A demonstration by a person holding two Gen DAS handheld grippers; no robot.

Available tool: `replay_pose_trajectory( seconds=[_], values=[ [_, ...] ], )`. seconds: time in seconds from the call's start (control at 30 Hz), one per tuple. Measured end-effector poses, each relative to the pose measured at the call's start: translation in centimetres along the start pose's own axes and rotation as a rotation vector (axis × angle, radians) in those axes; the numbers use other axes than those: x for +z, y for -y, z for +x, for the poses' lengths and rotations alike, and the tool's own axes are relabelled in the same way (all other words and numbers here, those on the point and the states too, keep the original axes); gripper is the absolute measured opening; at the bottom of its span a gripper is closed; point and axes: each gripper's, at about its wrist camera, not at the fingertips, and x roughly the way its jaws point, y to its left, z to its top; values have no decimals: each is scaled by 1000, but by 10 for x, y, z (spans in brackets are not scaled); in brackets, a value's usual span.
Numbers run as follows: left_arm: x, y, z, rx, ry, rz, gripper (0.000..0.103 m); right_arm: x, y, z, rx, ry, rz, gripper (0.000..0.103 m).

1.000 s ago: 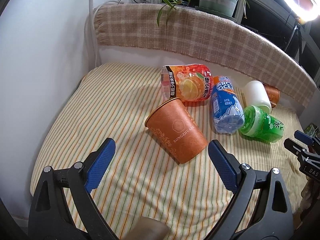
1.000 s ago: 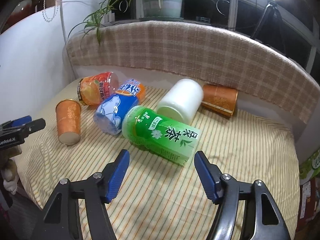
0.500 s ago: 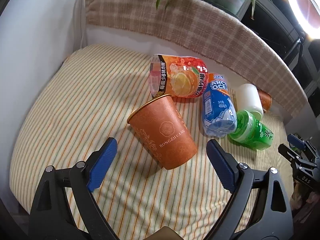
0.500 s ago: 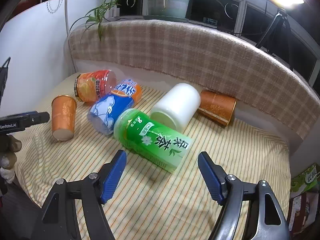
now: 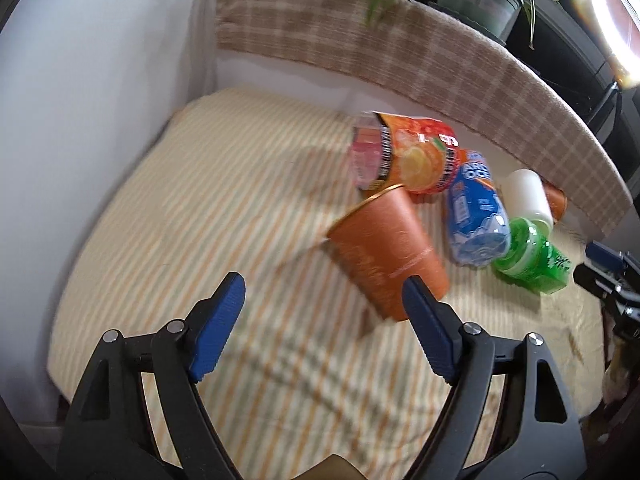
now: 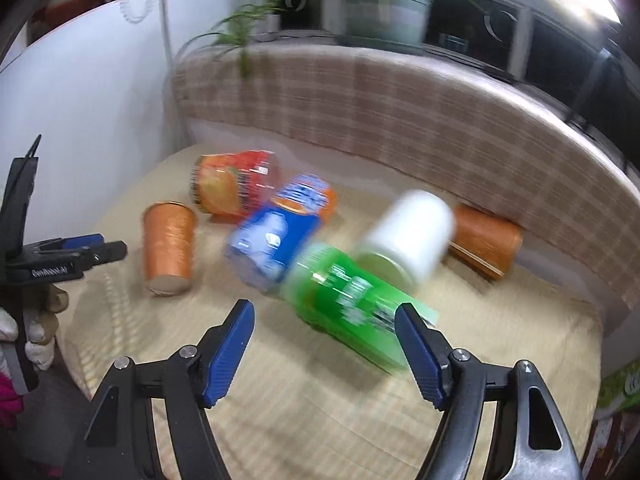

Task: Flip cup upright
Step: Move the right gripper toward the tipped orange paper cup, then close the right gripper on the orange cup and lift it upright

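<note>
An orange paper cup [image 5: 386, 252] lies on its side on the striped cloth, its rim toward the back left. It also shows in the right wrist view [image 6: 168, 246]. My left gripper [image 5: 324, 320] is open and empty, close in front of the cup, its right finger overlapping the cup's base end. My right gripper [image 6: 326, 344] is open and empty in front of a green tea bottle [image 6: 352, 304]. A second orange cup [image 6: 486, 242] lies on its side at the back right.
A red-orange bottle [image 5: 408, 156], a blue bottle [image 5: 476, 208] and a white cup [image 6: 408, 236] lie in a cluster on the striped cloth [image 5: 224, 208]. A plaid-covered backrest [image 5: 400, 52] rings the far side. A white wall [image 5: 80, 100] stands at the left.
The left gripper has moved left and tilted, so the orange cup now sits toward its right finger. The right gripper has moved closer to the green bottle. Both views are motion-blurred.
</note>
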Motion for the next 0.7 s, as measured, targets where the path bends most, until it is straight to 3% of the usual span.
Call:
replay_pose_trajectory(
  seconds=[0.27,0.7],
  values=[
    [-13,-17,-32,89,91,31,83,23,-47,24,83,-6,-51,75],
    [-29,-18,-73,95,198,43,83,35,-88,52,175,-52,-79,75]
  ],
)
